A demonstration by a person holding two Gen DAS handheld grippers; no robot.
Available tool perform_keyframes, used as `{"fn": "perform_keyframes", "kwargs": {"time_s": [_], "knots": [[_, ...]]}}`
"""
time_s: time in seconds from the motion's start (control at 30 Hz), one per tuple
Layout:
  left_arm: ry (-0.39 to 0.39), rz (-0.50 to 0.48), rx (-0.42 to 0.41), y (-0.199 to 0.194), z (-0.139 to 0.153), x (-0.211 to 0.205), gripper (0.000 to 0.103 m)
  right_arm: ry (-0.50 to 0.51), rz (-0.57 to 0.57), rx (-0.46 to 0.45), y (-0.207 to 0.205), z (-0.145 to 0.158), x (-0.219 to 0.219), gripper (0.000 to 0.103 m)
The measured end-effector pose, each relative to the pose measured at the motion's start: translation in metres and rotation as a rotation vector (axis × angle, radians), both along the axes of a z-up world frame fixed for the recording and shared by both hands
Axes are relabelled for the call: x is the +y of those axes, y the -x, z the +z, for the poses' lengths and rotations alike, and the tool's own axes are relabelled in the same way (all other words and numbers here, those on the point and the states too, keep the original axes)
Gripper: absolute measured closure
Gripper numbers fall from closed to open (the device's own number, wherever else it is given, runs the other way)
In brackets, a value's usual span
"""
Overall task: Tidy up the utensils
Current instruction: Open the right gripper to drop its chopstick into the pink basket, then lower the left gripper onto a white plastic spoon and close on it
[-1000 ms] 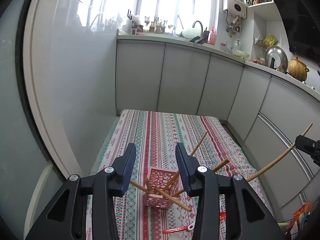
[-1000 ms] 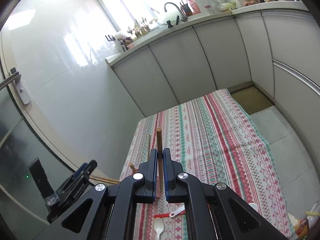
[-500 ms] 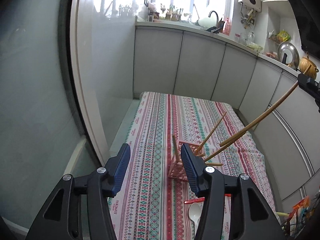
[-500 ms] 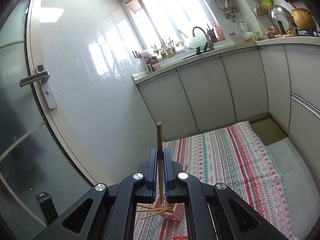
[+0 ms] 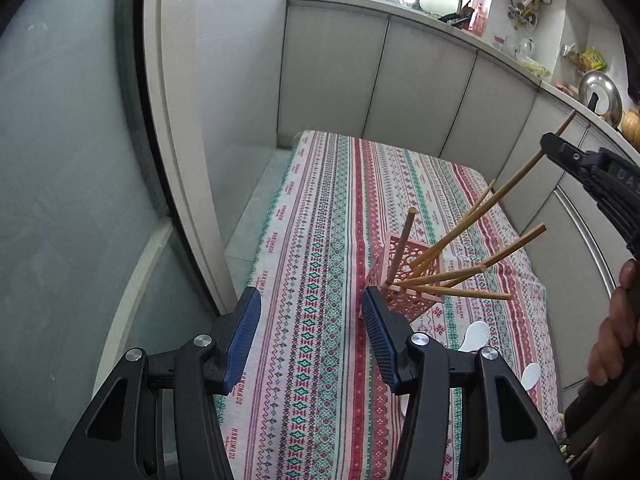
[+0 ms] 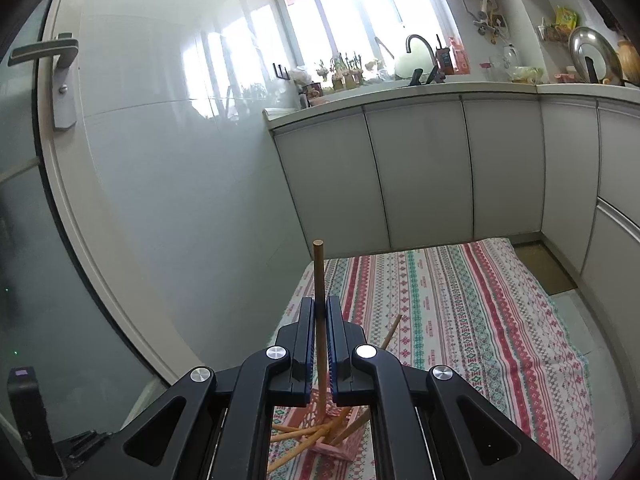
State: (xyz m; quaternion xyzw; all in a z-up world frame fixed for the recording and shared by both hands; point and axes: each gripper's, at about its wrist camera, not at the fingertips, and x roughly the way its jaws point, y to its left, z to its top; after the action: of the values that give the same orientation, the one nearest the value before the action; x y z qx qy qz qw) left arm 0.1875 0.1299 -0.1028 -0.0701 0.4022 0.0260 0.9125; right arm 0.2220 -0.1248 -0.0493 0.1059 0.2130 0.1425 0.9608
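Observation:
A pink lattice utensil basket (image 5: pixel 408 276) stands on the striped cloth (image 5: pixel 332 216) with several wooden chopsticks (image 5: pixel 444 278) leaning out of it. My right gripper (image 6: pixel 320 304) is shut on one wooden chopstick (image 6: pixel 319 280) and holds it upright above the basket (image 6: pixel 332 432). In the left wrist view the right gripper (image 5: pixel 556 150) is at the upper right, and its chopstick (image 5: pixel 480 214) slants down into the basket. My left gripper (image 5: pixel 310 304) is open and empty, just left of the basket.
Two white spoons (image 5: pixel 474 336) lie on the cloth right of the basket. Grey kitchen cabinets (image 6: pixel 420 172) close off the far side and the right. A glass door (image 5: pixel 76 168) with a handle (image 6: pixel 60 76) stands to the left.
My left gripper has pulled back to the left, away from the basket. My right gripper has carried the chopstick over the basket, with its lower end now in the basket.

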Motion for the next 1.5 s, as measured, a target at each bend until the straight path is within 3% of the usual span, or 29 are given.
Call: {"fn": "perform_keyframes", "kwargs": {"time_s": [0.37,0.5,0.77,0.83,0.9,0.93,1.07,1.17,1.5], "knots": [[-0.014,0.003,0.039,-0.01,-0.005,-0.001,0.048,0.0,0.025,0.049,-0.015,-0.026,0.011,0.096],[-0.018,-0.005,0.043,-0.011,-0.004,-0.004,0.048,-0.03,0.048,0.06,-0.01,-0.022,0.006,0.087],[-0.032,-0.044,0.059,-0.01,-0.006,-0.016,0.046,-0.052,0.057,0.066,0.017,-0.001,-0.02,0.086],[-0.042,-0.059,0.068,-0.009,-0.008,-0.019,0.041,-0.041,0.047,0.076,0.025,0.004,-0.031,0.081],[-0.055,-0.076,0.079,-0.007,-0.012,-0.023,0.04,-0.025,0.021,0.079,0.035,0.006,-0.046,0.057],[-0.061,-0.086,0.089,-0.007,-0.014,-0.026,0.039,-0.015,0.01,0.081,0.04,0.007,-0.053,0.054],[-0.059,-0.129,0.13,-0.006,-0.023,-0.038,0.038,0.03,-0.037,0.141,0.051,-0.001,-0.081,0.053],[-0.065,-0.162,0.169,-0.006,-0.033,-0.05,0.038,0.046,-0.068,0.203,0.056,-0.014,-0.102,0.047],[-0.124,-0.312,0.296,-0.001,-0.07,-0.103,0.038,0.058,-0.116,0.555,0.051,-0.086,-0.155,0.035]]}}
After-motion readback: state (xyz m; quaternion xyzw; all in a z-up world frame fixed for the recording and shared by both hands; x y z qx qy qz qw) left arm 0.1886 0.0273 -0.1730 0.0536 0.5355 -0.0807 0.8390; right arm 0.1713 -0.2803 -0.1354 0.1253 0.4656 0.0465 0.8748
